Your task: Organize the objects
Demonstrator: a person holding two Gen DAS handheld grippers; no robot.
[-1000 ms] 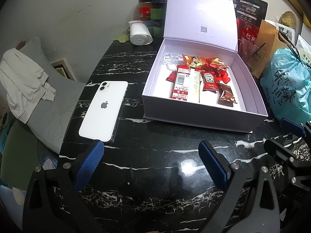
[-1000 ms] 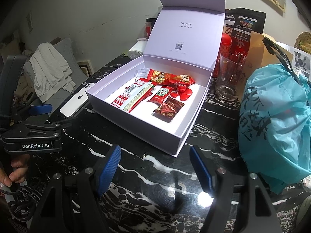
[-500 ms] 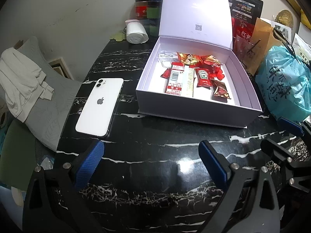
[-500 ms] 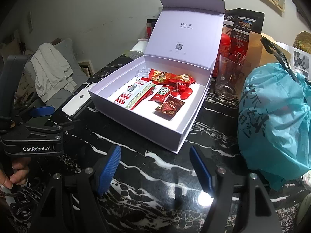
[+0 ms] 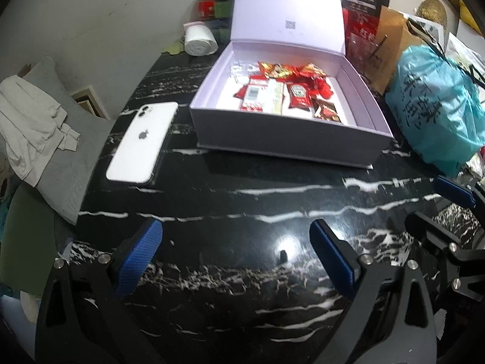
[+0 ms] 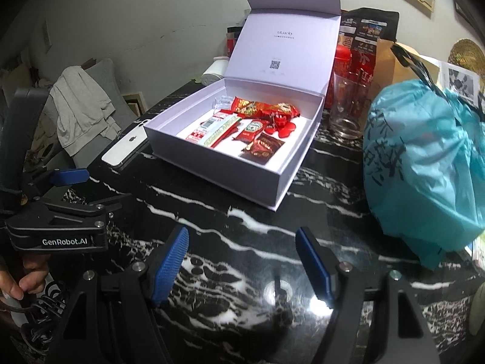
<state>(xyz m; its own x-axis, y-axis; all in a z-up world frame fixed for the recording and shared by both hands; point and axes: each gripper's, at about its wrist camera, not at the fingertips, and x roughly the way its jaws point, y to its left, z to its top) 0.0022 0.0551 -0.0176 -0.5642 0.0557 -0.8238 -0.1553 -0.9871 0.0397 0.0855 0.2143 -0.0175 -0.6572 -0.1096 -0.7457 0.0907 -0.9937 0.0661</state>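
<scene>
Bare black marble tabletop (image 5: 242, 206) in front of open lilac cardboard box (image 5: 288, 142); left gripper (image 5: 233, 242) & right gripper (image 6: 242, 245) both apart, empty.

You work over a polished black stone table (image 5: 242, 212) with white veining, glossy enough to mirror the lamp. The lilac box (image 5: 288, 142) looks like smooth matt card, lid (image 6: 285, 48) included. Inside it, the snack packets (image 6: 257, 148) are shiny foil or plastic film. The white phone (image 5: 142, 142) has a slick, glassy back. The teal bag (image 6: 424, 163) is thin crinkled plastic, slightly sheeny. The tumbler (image 6: 348, 106) is clear glass. The brown bag (image 5: 391, 48) looks like matt paper. The grey garment (image 6: 81, 106) is soft creased cloth. Your gripper pads (image 6: 169, 261) are blue, finely textured, on matt black plastic frames.
</scene>
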